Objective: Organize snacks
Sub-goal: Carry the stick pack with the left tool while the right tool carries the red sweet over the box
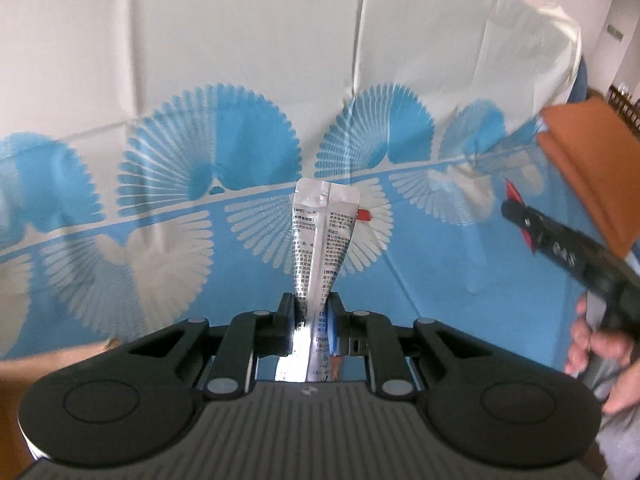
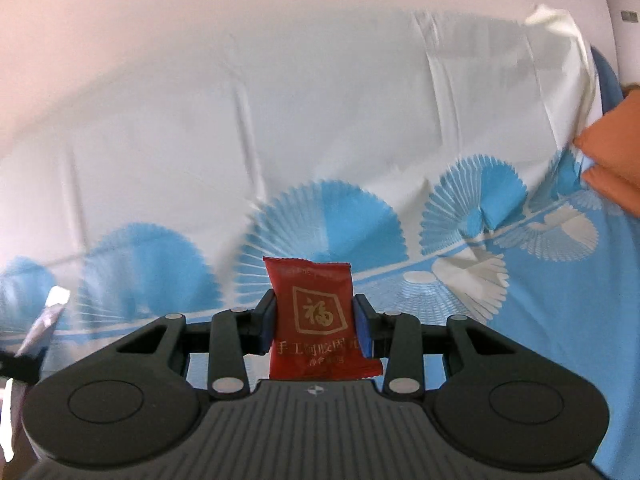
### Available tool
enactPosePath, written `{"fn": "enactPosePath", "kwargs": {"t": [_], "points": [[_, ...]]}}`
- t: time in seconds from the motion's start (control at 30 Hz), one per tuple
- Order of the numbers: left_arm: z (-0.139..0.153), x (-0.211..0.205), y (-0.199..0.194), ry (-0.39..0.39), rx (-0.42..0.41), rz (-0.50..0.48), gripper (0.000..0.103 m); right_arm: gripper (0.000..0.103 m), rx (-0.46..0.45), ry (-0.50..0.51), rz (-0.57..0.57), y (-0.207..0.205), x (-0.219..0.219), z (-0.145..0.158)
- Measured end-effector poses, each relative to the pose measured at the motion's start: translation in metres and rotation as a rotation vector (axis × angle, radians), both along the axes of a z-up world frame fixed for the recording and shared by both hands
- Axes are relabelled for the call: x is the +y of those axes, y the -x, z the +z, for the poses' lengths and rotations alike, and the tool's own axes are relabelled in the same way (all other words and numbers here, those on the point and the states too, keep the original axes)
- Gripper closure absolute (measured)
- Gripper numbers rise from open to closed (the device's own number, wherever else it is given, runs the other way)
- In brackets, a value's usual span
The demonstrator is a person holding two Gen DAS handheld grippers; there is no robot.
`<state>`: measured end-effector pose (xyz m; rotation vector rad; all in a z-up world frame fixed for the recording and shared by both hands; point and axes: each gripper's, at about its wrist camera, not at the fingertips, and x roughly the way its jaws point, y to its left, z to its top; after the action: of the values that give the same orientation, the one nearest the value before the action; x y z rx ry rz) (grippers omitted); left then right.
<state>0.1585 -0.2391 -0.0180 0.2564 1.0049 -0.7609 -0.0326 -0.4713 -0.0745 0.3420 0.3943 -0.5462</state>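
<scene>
1. Where the left tool (image 1: 311, 312) appears in its own wrist view, its jaws stand narrow and are clamped on a silver sachet (image 1: 320, 236). The sachet stands upright out of the pads, pinched in at the waist, raised clear of the cloth. Black print covers its face but is too small to read; its lower end is lost behind the tool body.

2. Right tool (image 2: 314, 320): jaws partly closed, gripping a red snack packet (image 2: 316, 312) by its two side edges. The packet stands upright, gold emblem and characters facing the camera. Its bottom edge is cut off by the tool housing.

3. Tablecloth (image 1: 240, 60): white toward the far edge, blue toward the near edge, with a band of fan motifs along the boundary. Creased and folded; the far right corner is lifted and rumpled. It hides whatever lies beneath it.

4. Orange object (image 1: 588, 160), at the right edge of the tabletop: flat-sided, folded or boxed, cut off by the frame in both views; what it is cannot be told.

5. Left wrist view, right side: the right tool seen side-on, blurred, with a sliver of the red packet at its tip, and a hand (image 1: 600, 344) gripping its handle, partly out of frame.

6. Right wrist view, lower left edge: the silver sachet again, blurred and cropped.
</scene>
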Motion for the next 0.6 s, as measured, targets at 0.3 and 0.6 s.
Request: {"fn": "enactPosePath", "kwargs": {"t": [0.3,0.6], "points": [[0.079,0.134,0.084,0.044,-0.047,0.124,0.085,0.062,-0.049,0.080,0.116,0.085,0.169,0.073],[0.109,0.266,0.153,0.044,-0.063,0.261,0.085,0.062,-0.031,0.052,0.307,0.128,0.287,0.090]]}}
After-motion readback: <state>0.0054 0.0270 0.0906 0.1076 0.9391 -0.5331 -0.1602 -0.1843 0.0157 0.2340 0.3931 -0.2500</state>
